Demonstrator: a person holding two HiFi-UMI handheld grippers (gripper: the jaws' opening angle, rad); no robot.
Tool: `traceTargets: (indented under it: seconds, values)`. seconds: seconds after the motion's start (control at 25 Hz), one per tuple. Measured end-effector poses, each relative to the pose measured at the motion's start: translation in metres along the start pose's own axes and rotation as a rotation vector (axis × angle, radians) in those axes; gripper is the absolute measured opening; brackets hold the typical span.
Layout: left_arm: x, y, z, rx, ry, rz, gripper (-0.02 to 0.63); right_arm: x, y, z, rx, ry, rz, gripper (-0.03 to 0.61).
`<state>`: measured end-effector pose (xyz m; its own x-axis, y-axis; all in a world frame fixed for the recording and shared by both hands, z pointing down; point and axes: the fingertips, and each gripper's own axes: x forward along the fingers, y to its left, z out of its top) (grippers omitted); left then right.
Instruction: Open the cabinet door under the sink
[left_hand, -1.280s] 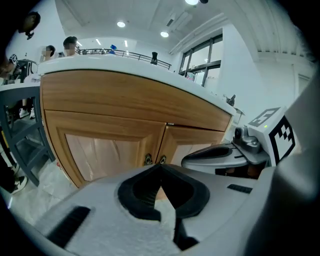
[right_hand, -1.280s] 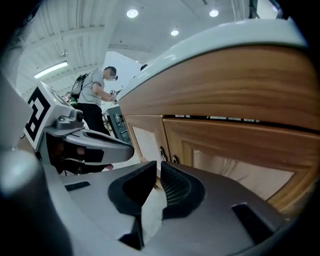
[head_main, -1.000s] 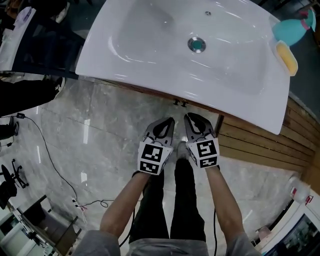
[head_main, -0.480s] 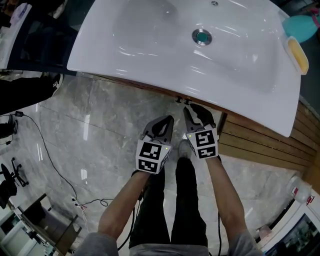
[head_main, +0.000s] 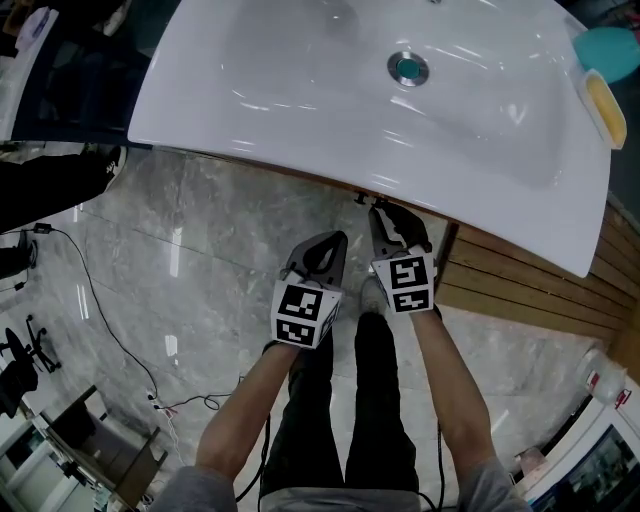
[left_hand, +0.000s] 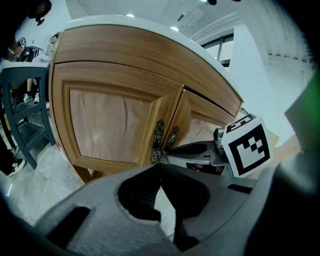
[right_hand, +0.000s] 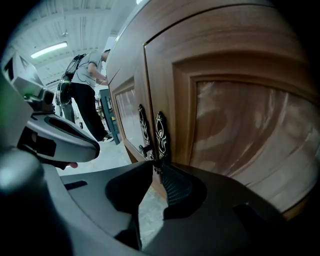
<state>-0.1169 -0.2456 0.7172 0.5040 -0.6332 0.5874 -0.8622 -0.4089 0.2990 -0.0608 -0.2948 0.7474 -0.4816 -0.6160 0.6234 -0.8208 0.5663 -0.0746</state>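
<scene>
Now, right gripper (right_hand: 156, 165) fingers tight on the ornate door handle (right_hand: 160, 131); left gripper (left_hand: 160, 166) fingers together, empty.

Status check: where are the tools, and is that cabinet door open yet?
Right tool shut on right door handle. Left tool shut, empty, hanging back. Door not swung open. Nothing in the way.

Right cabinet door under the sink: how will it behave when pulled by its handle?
The right door looks like rigid framed wood, so it should swing stiffly, not flex. Its ornate handle looks slim and smooth; the right gripper's jaws may slip off.
</scene>
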Motion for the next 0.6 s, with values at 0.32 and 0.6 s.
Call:
traceTargets:
  seconds: [0.32, 0.6]
  values:
    - [0.0028, 0.0009, -0.0021, -0.017, 0.006, 0.017, 0.008, -0.0001, -0.0007, -0.0006, -0.012, 0.002, 0.030, 0.052]
    - [-0.0038, -0.0033, -0.0084, -0.043, 0.001, 0.069, 0.008, -0.0046, 0.0006, -0.0044, -0.067, 0.002, 0.090, 0.046]
